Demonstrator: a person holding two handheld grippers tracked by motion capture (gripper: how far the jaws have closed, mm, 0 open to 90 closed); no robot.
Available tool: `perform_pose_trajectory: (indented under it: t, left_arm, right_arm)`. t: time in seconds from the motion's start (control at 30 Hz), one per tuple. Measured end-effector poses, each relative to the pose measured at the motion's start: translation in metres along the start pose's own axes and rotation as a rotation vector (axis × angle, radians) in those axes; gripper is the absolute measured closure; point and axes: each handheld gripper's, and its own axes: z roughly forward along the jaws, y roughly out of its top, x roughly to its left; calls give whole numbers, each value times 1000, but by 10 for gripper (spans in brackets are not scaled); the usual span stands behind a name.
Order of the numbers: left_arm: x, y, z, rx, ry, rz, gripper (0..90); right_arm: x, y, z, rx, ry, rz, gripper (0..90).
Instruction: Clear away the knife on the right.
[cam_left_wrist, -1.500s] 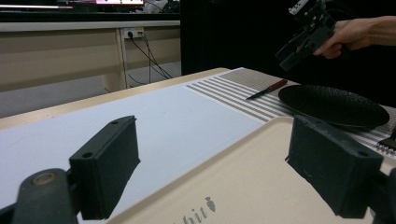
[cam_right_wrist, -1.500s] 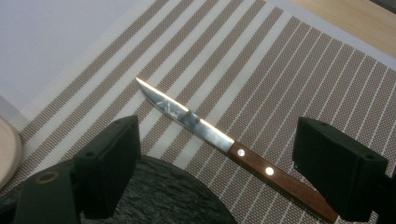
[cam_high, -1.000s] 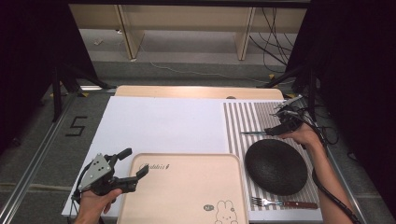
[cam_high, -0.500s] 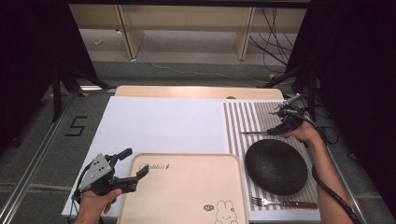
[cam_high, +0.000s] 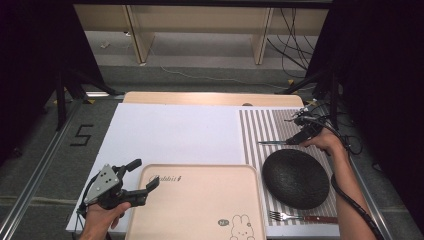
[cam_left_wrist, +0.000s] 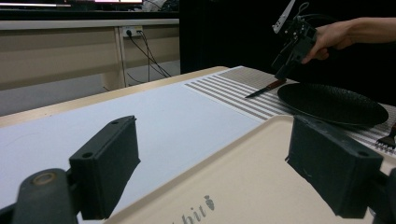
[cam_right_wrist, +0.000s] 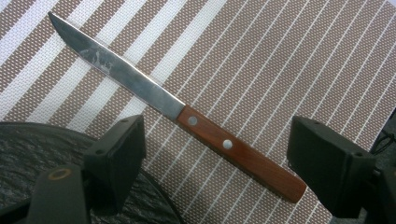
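- Right gripper hangs over the striped placemat at about 2 o'clock on the table, jaws pointing down at the knife. Jaws apart but have just been closing a little; the wooden handle lies between them, pads not on it.
- Knife lies flat on the placemat, just beyond the black plate. In the right gripper view the blade tip points to 10 o'clock and the handle end to 4 o'clock. In the high view the blade points to 9 o'clock.
- Left gripper at 7 o'clock on the table, held level, jaws wide apart, nothing between them. It sits at the near-left corner of the beige tray.
- Fork lies at 6 o'clock of the plate, on the placemat's near edge.
- White sheet covers the table's left and middle.
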Motion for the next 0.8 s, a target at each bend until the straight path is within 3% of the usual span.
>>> perform_pose_trajectory:
  t: [0.3, 0.37, 0.4, 0.47, 0.6, 0.8]
  left_arm:
    - [0, 0, 1, 6, -1, 0, 157]
    - [0, 0, 2, 6, -1, -1, 157]
    - [0, 0, 2, 5, -1, -1, 157]
    - [-1, 0, 2, 7, -4, 1, 157]
    - [0, 0, 1, 5, -3, 1, 157]
    - [0, 0, 1, 6, -2, 1, 157]
  right_arm:
    - [1, 5, 8, 38, -13, -28, 229]
    - [2, 4, 11, 28, -13, -28, 229]
    - [3, 5, 10, 61, 0, -5, 230]
    - [2, 5, 12, 47, -9, -21, 231]
    - [2, 4, 11, 77, -5, -11, 235]
    - [0, 4, 15, 81, -21, -38, 245]
